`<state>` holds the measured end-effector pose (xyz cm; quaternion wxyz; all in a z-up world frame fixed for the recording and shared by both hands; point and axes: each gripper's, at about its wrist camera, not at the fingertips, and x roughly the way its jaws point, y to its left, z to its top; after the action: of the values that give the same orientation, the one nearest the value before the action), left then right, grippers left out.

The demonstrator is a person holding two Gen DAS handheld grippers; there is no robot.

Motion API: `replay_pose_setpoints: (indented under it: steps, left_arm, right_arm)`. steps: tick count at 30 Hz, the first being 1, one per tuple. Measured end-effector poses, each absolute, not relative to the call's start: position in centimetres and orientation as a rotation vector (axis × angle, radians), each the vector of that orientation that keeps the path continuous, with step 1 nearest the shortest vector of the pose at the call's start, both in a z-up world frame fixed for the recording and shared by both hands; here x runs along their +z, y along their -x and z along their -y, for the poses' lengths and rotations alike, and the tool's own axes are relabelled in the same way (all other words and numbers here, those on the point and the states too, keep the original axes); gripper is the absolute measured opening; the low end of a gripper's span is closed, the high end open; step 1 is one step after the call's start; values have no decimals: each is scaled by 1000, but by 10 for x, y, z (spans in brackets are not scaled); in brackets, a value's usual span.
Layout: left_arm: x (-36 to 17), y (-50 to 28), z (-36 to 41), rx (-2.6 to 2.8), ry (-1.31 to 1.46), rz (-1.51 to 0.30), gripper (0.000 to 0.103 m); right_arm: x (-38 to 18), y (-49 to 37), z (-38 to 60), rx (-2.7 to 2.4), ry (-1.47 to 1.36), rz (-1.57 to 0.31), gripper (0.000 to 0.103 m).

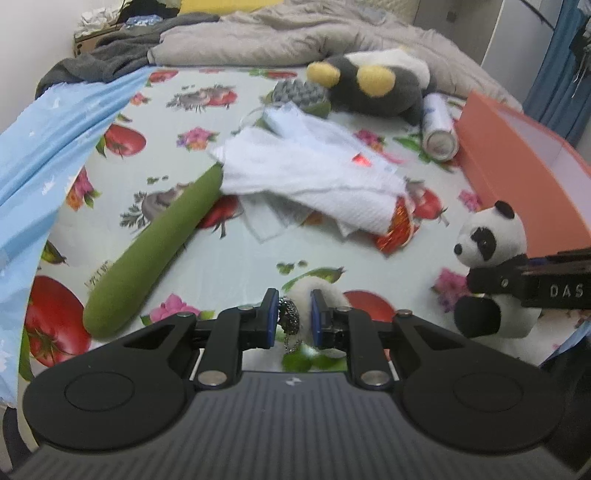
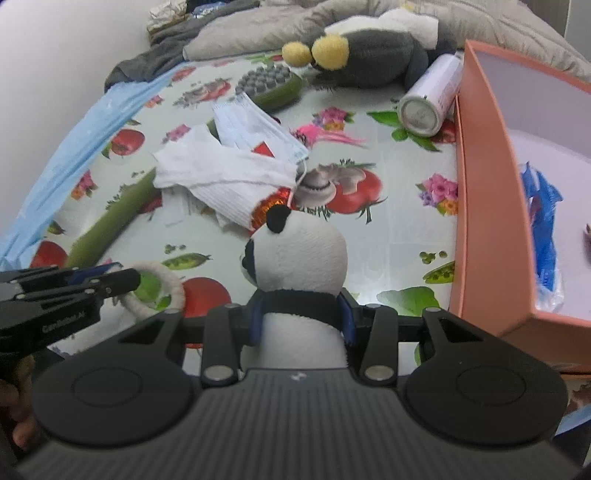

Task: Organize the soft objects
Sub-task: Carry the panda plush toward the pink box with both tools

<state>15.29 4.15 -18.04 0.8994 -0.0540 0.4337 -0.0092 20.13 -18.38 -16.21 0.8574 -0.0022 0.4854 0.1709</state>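
Observation:
My right gripper (image 2: 301, 314) is shut on a small plush panda (image 2: 301, 258) at its neck; the panda also shows in the left wrist view (image 1: 491, 240), held beside the orange box (image 1: 517, 158). My left gripper (image 1: 293, 314) is shut on a white fluffy ring (image 1: 325, 295) with a metal chain (image 1: 290, 317); the ring also shows in the right wrist view (image 2: 162, 291). A white cloth (image 1: 314, 173), a face mask (image 2: 255, 129), a green plush stick (image 1: 159, 251) and a grey plush toy with yellow parts (image 1: 373, 85) lie on the bed.
The orange box (image 2: 484, 184) at the right holds a blue item (image 2: 543, 229). A white can (image 2: 428, 99) lies by the box. A green massage brush (image 2: 269, 85), a red foil item (image 1: 399, 229), grey blankets (image 1: 258, 33) and a blue sheet (image 1: 44, 147) surround the fruit-print cover.

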Motion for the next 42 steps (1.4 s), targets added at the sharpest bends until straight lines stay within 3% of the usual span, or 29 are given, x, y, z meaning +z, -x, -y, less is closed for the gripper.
replay_pose_setpoints:
  steps: [16,42]
  left_arm:
    - [-89,-136,-16,-105,139,-718,21]
    - [13,-136,64,-294,178,-529,21]
  right_arm:
    - [-89,-169,195,366,-47,-854,43]
    - [5,-136,261,265,-78,-592,43]
